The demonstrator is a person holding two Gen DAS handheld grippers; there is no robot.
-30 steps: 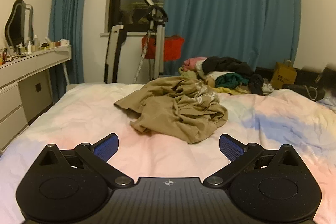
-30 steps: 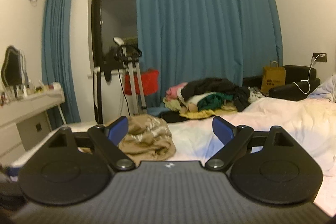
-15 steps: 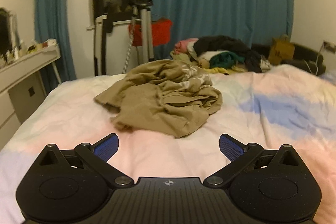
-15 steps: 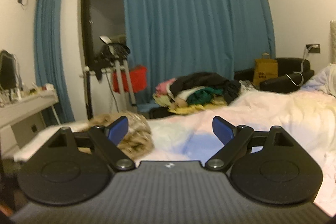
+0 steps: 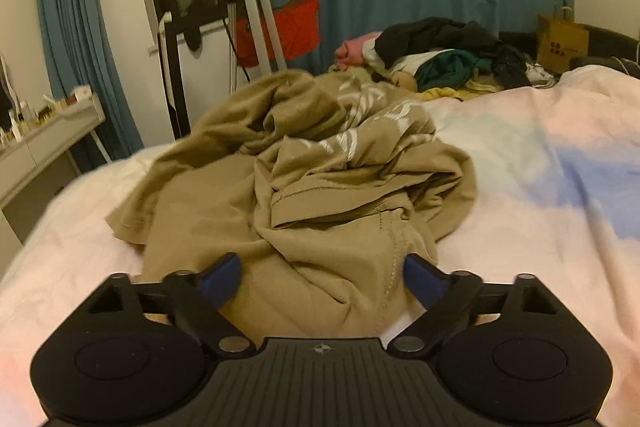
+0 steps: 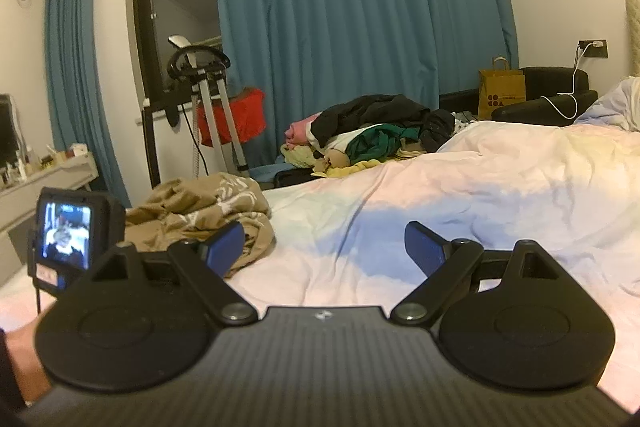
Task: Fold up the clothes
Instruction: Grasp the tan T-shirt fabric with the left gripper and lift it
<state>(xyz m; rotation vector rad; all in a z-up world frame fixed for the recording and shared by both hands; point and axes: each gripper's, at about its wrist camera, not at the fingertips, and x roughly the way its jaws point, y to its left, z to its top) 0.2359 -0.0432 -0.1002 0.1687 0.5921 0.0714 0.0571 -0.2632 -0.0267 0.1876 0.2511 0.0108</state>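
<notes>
A crumpled tan shirt (image 5: 304, 183) with white lettering lies on the bed with a pastel cover (image 5: 560, 187). My left gripper (image 5: 320, 277) is open, its blue pads on either side of the shirt's near hem, fabric lying between them. In the right wrist view the shirt (image 6: 204, 211) lies to the left. My right gripper (image 6: 324, 247) is open and empty over the bed cover (image 6: 480, 187), right of the shirt. The back of the left gripper with its small screen (image 6: 66, 231) shows at the far left.
A heap of mixed clothes (image 5: 444, 55) lies at the bed's far edge, also in the right wrist view (image 6: 372, 131). Behind stand a tripod-like stand (image 5: 244, 7), a red bag (image 5: 288, 27), blue curtains, a paper bag (image 6: 502, 93) and a white dresser (image 5: 44, 135) at left.
My left gripper has moved forward and down onto the tan shirt, whose hem now lies between its pads. My right gripper has moved a little; the left gripper's back has come into its view.
</notes>
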